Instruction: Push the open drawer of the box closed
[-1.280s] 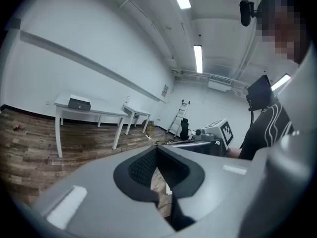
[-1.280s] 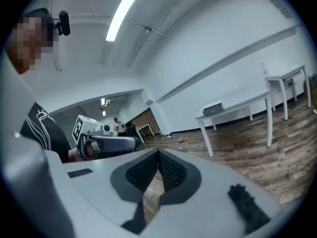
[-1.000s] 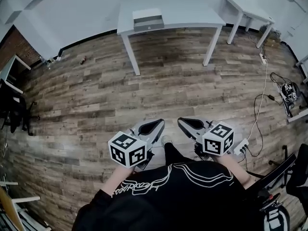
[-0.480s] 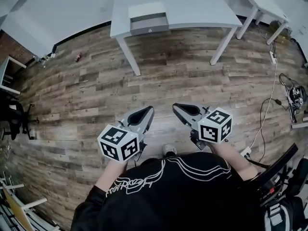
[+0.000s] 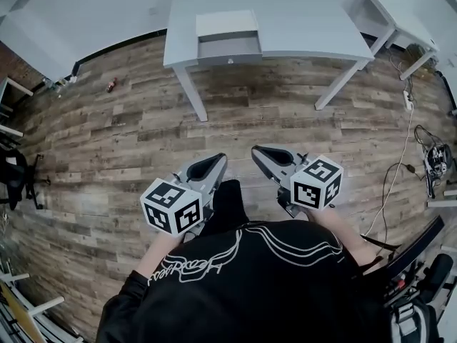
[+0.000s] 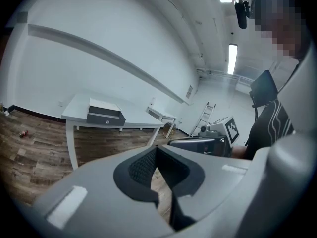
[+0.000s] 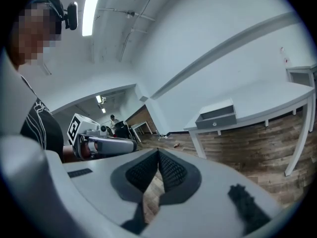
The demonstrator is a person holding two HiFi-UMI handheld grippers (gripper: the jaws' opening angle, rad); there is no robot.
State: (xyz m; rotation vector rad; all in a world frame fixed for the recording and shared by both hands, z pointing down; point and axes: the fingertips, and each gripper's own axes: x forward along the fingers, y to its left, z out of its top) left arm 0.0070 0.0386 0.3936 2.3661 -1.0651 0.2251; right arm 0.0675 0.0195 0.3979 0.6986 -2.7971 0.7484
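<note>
A white box [image 5: 227, 24] with a grey drawer [image 5: 230, 48] pulled out toward me stands on a white table [image 5: 307, 27] at the top of the head view. The box also shows small and far off in the left gripper view [image 6: 105, 113] and in the right gripper view [image 7: 217, 117]. My left gripper [image 5: 213, 161] and right gripper [image 5: 259, 152] are held side by side in front of the person's torso, well short of the table, over the wooden floor. Both are shut with nothing between their jaws, as the left [image 6: 156, 148] and right [image 7: 158, 152] gripper views show.
A second white table [image 5: 389, 16] stands at the right rear. Cables and a power strip [image 5: 430, 156] lie on the floor at the right. A black chair [image 5: 14, 174] is at the left edge, and a small red object [image 5: 111, 86] lies by the wall.
The table and box have come nearer and larger in the head view as the person walks toward them. Both grippers stay shut and side by side.
</note>
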